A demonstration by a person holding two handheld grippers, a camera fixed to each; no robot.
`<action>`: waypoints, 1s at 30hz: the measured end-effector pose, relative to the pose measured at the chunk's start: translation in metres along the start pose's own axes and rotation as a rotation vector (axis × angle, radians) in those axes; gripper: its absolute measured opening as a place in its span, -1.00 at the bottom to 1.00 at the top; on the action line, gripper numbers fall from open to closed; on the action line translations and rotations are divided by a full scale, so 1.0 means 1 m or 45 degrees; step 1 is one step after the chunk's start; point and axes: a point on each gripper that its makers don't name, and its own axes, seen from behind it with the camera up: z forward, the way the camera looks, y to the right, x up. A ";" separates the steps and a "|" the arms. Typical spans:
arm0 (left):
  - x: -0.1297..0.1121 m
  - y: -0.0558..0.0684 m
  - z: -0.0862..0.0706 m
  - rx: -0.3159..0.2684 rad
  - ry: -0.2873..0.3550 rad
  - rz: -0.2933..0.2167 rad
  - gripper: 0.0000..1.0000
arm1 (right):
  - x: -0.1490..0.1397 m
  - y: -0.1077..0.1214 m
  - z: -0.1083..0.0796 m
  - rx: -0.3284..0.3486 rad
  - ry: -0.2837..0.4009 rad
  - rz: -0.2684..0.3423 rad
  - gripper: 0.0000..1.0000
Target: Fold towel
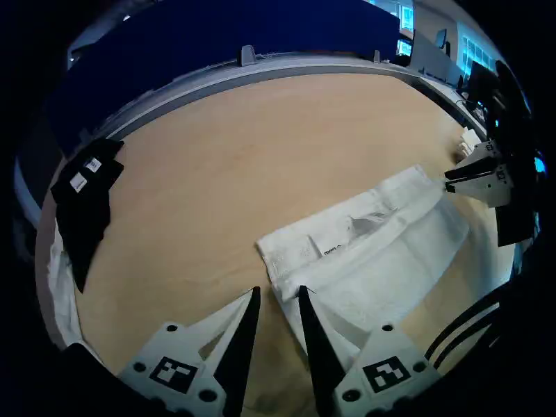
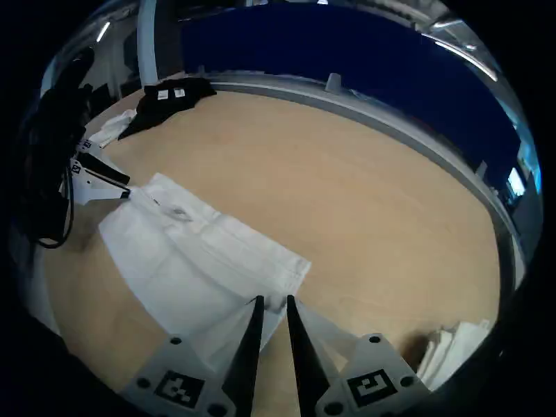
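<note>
White towel (image 1: 375, 257) flat on the wooden table (image 1: 278, 139), folded into a long band with one layer lapped over another along its length. Its long axis runs straight from one gripper to the other.

Left gripper (image 1: 276, 292) sits at the near short end. Its two fingers stand a narrow gap apart, and the towel's corner lies right at the tips. I can't tell whether they actually pinch the cloth.

Right gripper (image 2: 273, 300) is at the opposite short end: fingers almost together, the towel's edge running into the slit between them. Again I can't tell whether both press on it. In the left gripper view its tips meet the towel's far corner.

Around the towel: a black cloth (image 1: 87, 201) with small white tags lies well off to the side, near the table's far edge. A white cloth (image 1: 59, 292) lies half under it and hangs at the rim. A second pale pile (image 2: 452, 347) sits beyond the towel's right-gripper end, by the table's edge. Black cables (image 1: 472, 320) hang just off the towel's near long side. A blue partition (image 1: 208, 42) runs behind the table. The wood between the towel and the black cloth is bare, and nothing lies on the towel.
</note>
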 end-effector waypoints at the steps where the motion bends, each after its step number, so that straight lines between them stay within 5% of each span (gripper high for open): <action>1: 0.000 -0.001 0.001 0.004 -0.001 -0.001 -0.16 | 0.000 0.001 0.001 -0.004 -0.006 0.004 -0.37; 13: 0.001 -0.017 -0.007 0.052 0.015 -0.017 0.52 | 0.011 0.015 -0.002 -0.073 0.032 -0.023 0.78; 30: -0.002 -0.025 -0.019 0.076 0.027 -0.058 0.53 | 0.016 0.015 -0.009 -0.091 0.061 -0.021 1.00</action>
